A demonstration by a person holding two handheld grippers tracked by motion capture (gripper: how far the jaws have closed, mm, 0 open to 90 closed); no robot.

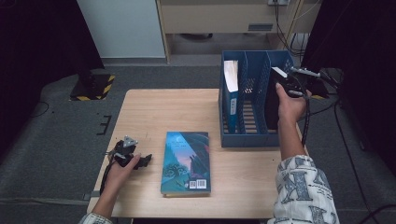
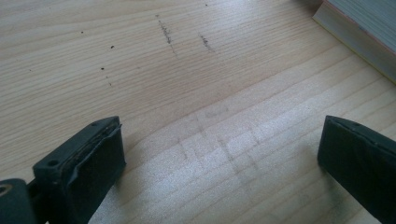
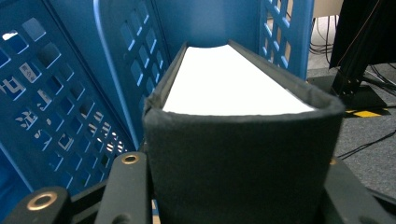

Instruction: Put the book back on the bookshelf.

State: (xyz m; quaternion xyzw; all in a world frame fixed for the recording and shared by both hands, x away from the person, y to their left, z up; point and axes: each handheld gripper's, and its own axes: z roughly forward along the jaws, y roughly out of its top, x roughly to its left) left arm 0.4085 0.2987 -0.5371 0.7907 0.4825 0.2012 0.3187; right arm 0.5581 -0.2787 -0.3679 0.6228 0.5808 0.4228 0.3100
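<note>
High view: light wooden table (image 1: 154,107), grain running lengthwise, set on grey carpet; black curtains at both sides, a pale panel and a beige cabinet at the back, a yellow-and-black striped base plate (image 1: 93,86) on the floor beyond the table's far left corner, cables trailing at right. Blue slotted file rack (image 1: 247,135) stands at the table's right side, three compartments; a blue-spined book (image 1: 230,91) stands upright in the left one. Right gripper (image 1: 286,79) holds a black-covered book (image 1: 272,100) upright, its lower part down inside the rack's rightmost compartment. Right gripper view: fingers closed partway on the black book's (image 3: 243,158) spine, white page edge running away between blue lattice walls (image 3: 70,93); finger pads themselves mostly hidden behind the spine, and the book's foot is out of sight, so cannot tell whether it rests on the rack floor. Left gripper (image 1: 140,161) rests low at the table's near left, fingers wide apart with nothing between them; left gripper view shows bare wood (image 2: 210,93) with small dark scuffs. An illustrated paperback (image 1: 187,161) lies flat, back cover up, just right of the left gripper; only its page-edge corner (image 2: 364,32) enters the left gripper view. Cover print too small to read.
</note>
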